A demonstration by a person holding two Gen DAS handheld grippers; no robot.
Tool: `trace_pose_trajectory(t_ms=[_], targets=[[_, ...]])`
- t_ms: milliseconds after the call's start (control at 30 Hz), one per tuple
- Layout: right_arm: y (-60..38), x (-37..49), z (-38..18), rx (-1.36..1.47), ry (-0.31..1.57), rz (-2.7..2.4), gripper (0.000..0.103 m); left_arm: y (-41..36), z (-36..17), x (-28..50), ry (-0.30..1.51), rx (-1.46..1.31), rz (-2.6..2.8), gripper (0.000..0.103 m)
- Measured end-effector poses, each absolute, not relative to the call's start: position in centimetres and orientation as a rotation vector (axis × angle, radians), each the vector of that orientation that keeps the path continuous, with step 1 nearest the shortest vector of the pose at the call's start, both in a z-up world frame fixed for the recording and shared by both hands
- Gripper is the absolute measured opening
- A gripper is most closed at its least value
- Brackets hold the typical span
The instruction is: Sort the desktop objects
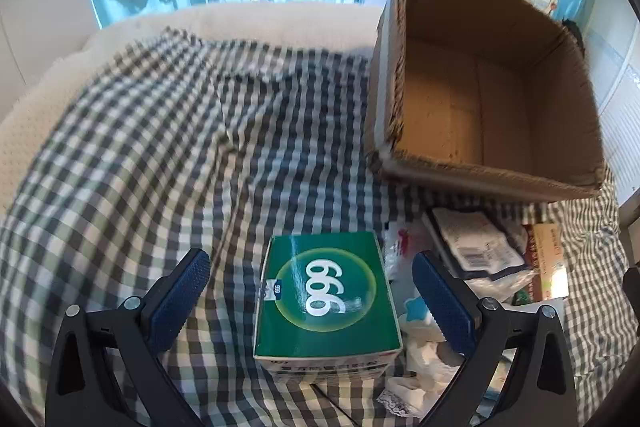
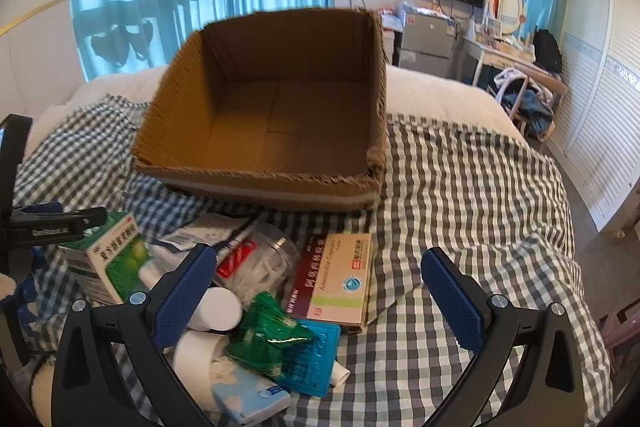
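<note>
The left gripper [image 1: 312, 301] points steeply down at the bed with its blue pads spread wide, touching nothing; between them, clear of both pads, lies a green box marked 999 [image 1: 326, 297] flat on the checked cloth [image 1: 160, 147], its long axis running away from the camera toward the cardboard box [image 1: 486, 95], the print reading sideways. Just right of the green box a heap of white packets [image 1: 472, 243] and crumpled wrappers crowds the right pad, with a red-edged carton [image 1: 546, 259] beyond it. The right gripper [image 2: 316, 293] also tilts downward, less steeply, its jaws as far apart as the left's and empty; it hangs over the pile, where a maroon and white medicine carton [image 2: 340, 283] lies flat with its long axis pointing toward the cardboard box [image 2: 264, 111]. Near the left pad sit a green foil sachet [image 2: 268, 337], a clear jar [image 2: 264, 263], a white tube [image 2: 218, 309] and a teal blister pack [image 2: 318, 359]. The open cardboard box stands upright behind the pile, its near wall low. At the left edge the other gripper's black frame [image 2: 52, 223] overlaps a green and white carton [image 2: 112, 259].
</note>
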State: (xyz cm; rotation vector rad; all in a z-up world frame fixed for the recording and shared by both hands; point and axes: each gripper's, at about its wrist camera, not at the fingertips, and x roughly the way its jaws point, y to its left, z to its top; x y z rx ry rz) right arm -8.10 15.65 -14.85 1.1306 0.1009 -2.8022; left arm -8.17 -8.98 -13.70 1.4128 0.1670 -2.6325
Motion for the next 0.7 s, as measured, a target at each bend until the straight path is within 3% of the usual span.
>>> trace_pose_trajectory(t_ms=[700], targets=[[16.2, -12.0, -22.0, 1.394, 0.100, -2.727, 0.103, -9.7, -19.0, -10.6, 0.249, 1.637, -2.522, 0.103]])
